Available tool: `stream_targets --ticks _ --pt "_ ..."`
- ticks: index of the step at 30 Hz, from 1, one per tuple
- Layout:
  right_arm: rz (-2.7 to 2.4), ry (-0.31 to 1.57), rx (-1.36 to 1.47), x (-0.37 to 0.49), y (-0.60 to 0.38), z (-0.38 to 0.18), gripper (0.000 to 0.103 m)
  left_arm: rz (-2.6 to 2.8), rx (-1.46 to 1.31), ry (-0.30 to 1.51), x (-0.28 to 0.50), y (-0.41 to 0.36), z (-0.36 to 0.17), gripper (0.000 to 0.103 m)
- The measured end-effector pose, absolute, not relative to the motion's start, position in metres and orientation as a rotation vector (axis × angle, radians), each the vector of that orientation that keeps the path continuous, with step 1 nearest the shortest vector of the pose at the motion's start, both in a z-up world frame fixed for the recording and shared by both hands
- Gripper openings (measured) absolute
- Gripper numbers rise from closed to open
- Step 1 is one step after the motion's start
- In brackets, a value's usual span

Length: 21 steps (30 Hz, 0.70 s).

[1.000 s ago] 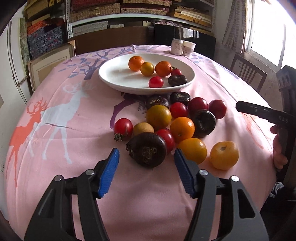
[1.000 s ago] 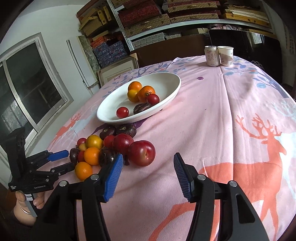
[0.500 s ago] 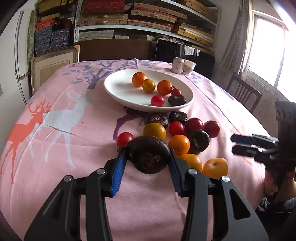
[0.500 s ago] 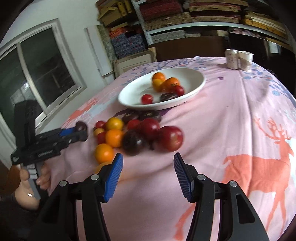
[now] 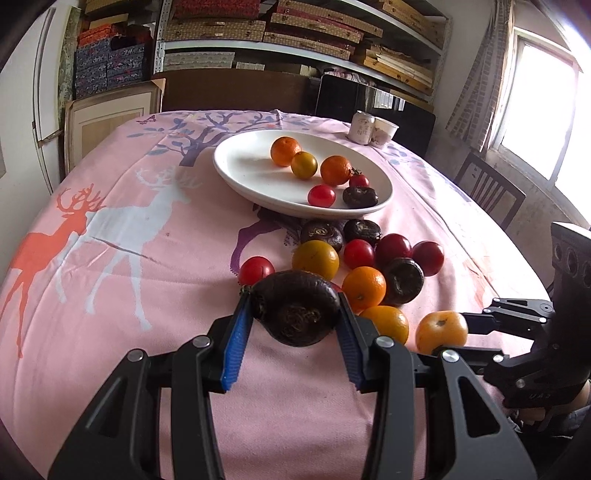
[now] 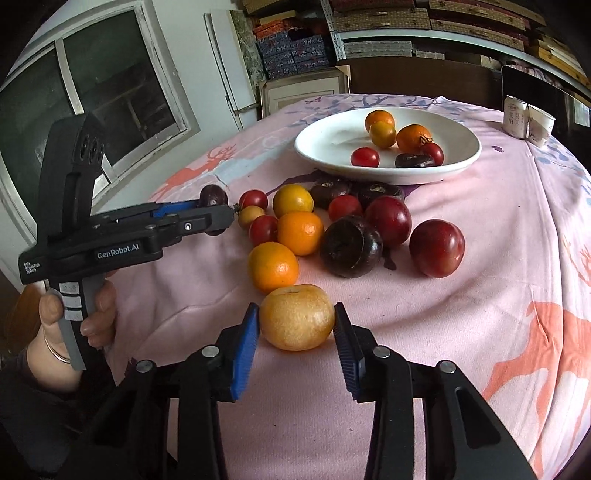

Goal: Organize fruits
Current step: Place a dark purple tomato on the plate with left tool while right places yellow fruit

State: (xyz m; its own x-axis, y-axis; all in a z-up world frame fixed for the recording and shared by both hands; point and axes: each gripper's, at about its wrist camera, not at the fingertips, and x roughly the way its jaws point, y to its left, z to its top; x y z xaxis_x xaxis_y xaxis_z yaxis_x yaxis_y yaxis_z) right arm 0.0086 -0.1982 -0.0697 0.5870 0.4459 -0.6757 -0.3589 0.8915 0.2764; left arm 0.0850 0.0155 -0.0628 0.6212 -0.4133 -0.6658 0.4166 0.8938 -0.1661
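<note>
My left gripper (image 5: 293,325) is shut on a dark brown fruit (image 5: 295,306) and holds it over the pink cloth. It also shows in the right wrist view (image 6: 214,216), holding that fruit (image 6: 213,195). My right gripper (image 6: 293,328) has its pads around a yellow-orange fruit (image 6: 297,317) that lies on the cloth; the jaws look closed against it. That fruit also shows in the left wrist view (image 5: 441,330). A white plate (image 5: 243,173) with several fruits stands further back. A pile of loose fruits (image 5: 364,288) lies between the plate and the grippers.
A can and a paper cup (image 5: 373,129) stand at the table's far edge. A wooden chair (image 5: 487,192) is at the right. Shelves with boxes (image 5: 295,33) fill the back wall. The table's edge drops off near both grippers.
My left gripper closed on the dark brown fruit and lifted it. My right gripper swung left to the near end of the pile and closed around the yellow-orange fruit.
</note>
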Motion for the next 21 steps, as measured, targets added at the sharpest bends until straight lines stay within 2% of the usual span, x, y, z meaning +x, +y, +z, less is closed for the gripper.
stream_targets --ticks 4,10,16,18,20,21 --pt "0.448 0.759 0.173 0.015 -0.228 -0.045 0.04 -0.488 -0.03 0.745 0.088 0.02 -0.051 0.043" --pt "0.341 0.721 0.234 0.083 -0.262 -0.009 0.04 -0.479 0.018 0.729 0.132 -0.008 -0.018 0.043" --pt "0.295 0.76 0.278 0.162 -0.256 -0.008 0.041 -0.423 0.043 0.782 0.204 -0.039 -0.021 0.044" --pt "0.273 0.775 0.285 0.179 -0.252 -0.015 0.044 -0.4 0.052 0.816 0.223 -0.045 -0.03 0.044" --pt "0.253 0.772 0.307 0.185 -0.256 -0.019 0.058 -0.367 0.057 0.833 0.233 -0.046 -0.036 0.054" --pt "0.252 0.766 0.318 0.183 -0.259 -0.02 0.059 -0.357 0.045 0.834 0.234 -0.044 -0.036 0.065"
